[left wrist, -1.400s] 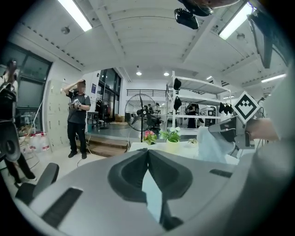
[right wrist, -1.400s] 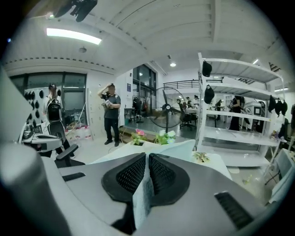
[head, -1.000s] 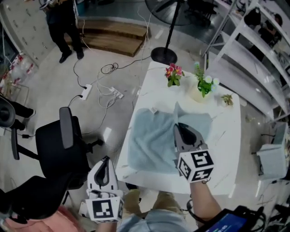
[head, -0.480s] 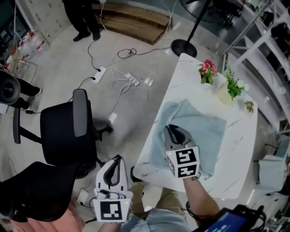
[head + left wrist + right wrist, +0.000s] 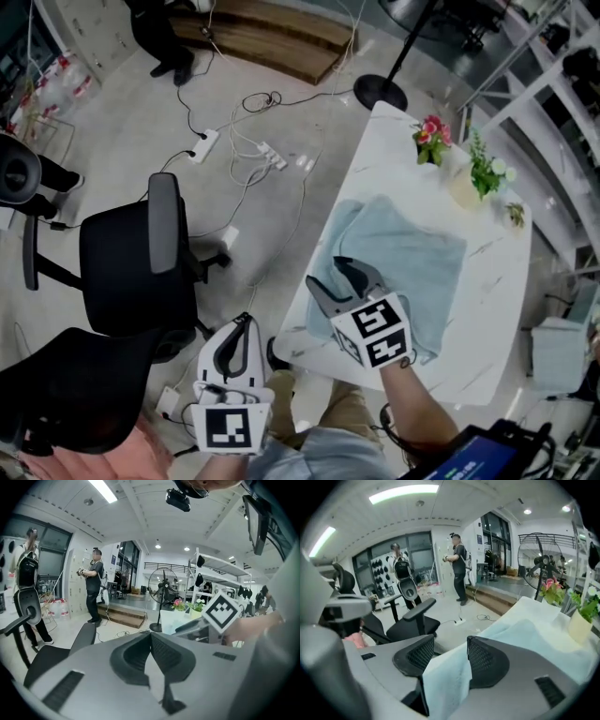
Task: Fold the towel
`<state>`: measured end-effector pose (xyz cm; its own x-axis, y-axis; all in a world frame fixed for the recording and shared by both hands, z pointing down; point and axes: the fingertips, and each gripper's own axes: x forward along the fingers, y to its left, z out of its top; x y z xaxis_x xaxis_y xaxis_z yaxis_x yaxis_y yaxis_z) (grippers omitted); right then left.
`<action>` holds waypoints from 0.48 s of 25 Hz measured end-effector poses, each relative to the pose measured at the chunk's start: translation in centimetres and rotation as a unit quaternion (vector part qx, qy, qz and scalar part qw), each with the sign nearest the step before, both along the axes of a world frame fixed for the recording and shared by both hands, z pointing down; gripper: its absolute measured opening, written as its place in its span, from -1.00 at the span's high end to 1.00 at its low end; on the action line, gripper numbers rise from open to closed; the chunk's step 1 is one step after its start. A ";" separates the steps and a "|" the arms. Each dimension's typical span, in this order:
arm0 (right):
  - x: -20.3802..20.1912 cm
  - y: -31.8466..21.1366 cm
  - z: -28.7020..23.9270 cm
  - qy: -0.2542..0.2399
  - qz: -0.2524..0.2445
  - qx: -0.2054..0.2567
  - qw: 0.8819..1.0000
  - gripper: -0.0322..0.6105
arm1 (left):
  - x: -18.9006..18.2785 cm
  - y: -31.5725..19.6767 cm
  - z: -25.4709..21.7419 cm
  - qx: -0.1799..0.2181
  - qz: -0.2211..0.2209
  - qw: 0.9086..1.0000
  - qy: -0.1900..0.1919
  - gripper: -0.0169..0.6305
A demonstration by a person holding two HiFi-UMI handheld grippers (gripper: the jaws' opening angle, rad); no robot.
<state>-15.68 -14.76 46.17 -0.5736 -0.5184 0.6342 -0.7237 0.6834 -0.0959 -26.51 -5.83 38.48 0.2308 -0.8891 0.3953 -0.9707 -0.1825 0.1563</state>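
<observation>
A light blue towel [image 5: 412, 258] lies folded on the white table [image 5: 487, 309]. My right gripper [image 5: 328, 274] is at the towel's near-left edge, low over the table's corner. Its jaws have just been opening and stand open. In the right gripper view [image 5: 450, 639] a fold of the towel [image 5: 525, 639] still lies loose between the pads. My left gripper [image 5: 239, 323] hangs off the table, over the floor beside the person's lap, jaws shut with nothing in them. In the left gripper view [image 5: 150, 634] its tips meet.
Two flower pots [image 5: 431, 141] [image 5: 478, 178] stand at the table's far end. A black office chair [image 5: 141, 262] is left of the table, with a power strip and cables [image 5: 253, 145] on the floor. A fan base [image 5: 380, 94], white shelving [image 5: 562, 103] and a standing person [image 5: 159, 37] are beyond.
My right gripper carried the raised towel corner down toward the near-left table edge, and its jaws opened. The towel now lies flat and folded. The left gripper barely shifted.
</observation>
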 end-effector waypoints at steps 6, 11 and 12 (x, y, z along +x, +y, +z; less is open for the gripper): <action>2.9 2.5 -4.8 0.003 -0.023 0.037 0.999 0.15 | 1.5 -0.7 -1.1 0.021 0.013 1.000 0.004 0.92; 8.0 5.3 -0.3 0.081 -0.031 0.024 0.996 0.18 | 3.4 -0.3 -0.5 0.017 0.035 0.999 0.008 0.92; 8.5 5.7 0.3 0.086 -0.032 0.024 0.995 0.21 | 3.7 -0.1 -0.2 0.014 0.039 0.999 0.008 0.92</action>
